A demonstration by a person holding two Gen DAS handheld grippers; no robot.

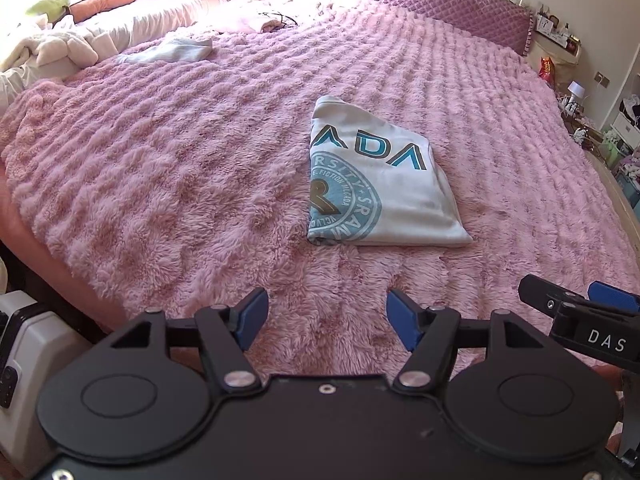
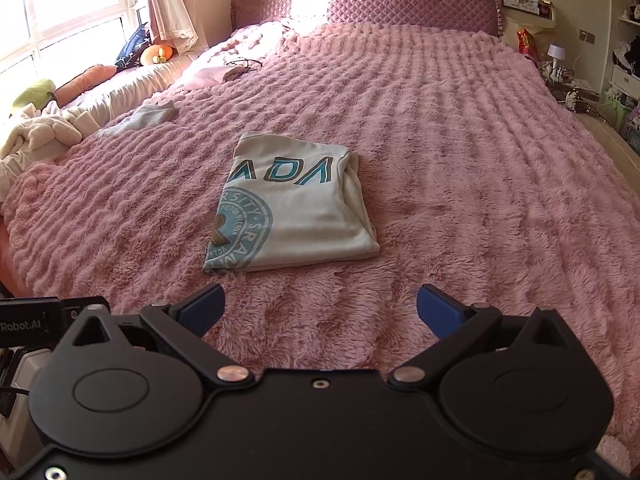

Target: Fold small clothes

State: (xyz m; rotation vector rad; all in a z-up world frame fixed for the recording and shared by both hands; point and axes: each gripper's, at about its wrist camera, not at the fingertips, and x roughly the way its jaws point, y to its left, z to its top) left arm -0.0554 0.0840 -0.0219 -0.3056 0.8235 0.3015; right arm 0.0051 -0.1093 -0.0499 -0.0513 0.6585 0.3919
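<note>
A white T-shirt [image 1: 376,184] [image 2: 292,212] with teal lettering and a round teal print lies folded into a compact rectangle on the fluffy pink bedspread [image 1: 180,168] [image 2: 460,168]. My left gripper [image 1: 327,320] is open above the bedspread, short of the shirt's near edge, with nothing between its blue pads. My right gripper [image 2: 320,312] is also open and empty, hanging in front of the shirt and slightly to its right. In the left wrist view the right gripper's fingers [image 1: 576,304] enter from the right edge.
A pale blue garment [image 1: 176,51] [image 2: 140,118] and a pink one [image 2: 216,74] lie far back on the left of the bed. Cream bedding [image 1: 52,48] and cushions are piled by the window. The quilted headboard [image 2: 400,4] stands behind, and a cluttered nightstand [image 2: 560,64] to the right.
</note>
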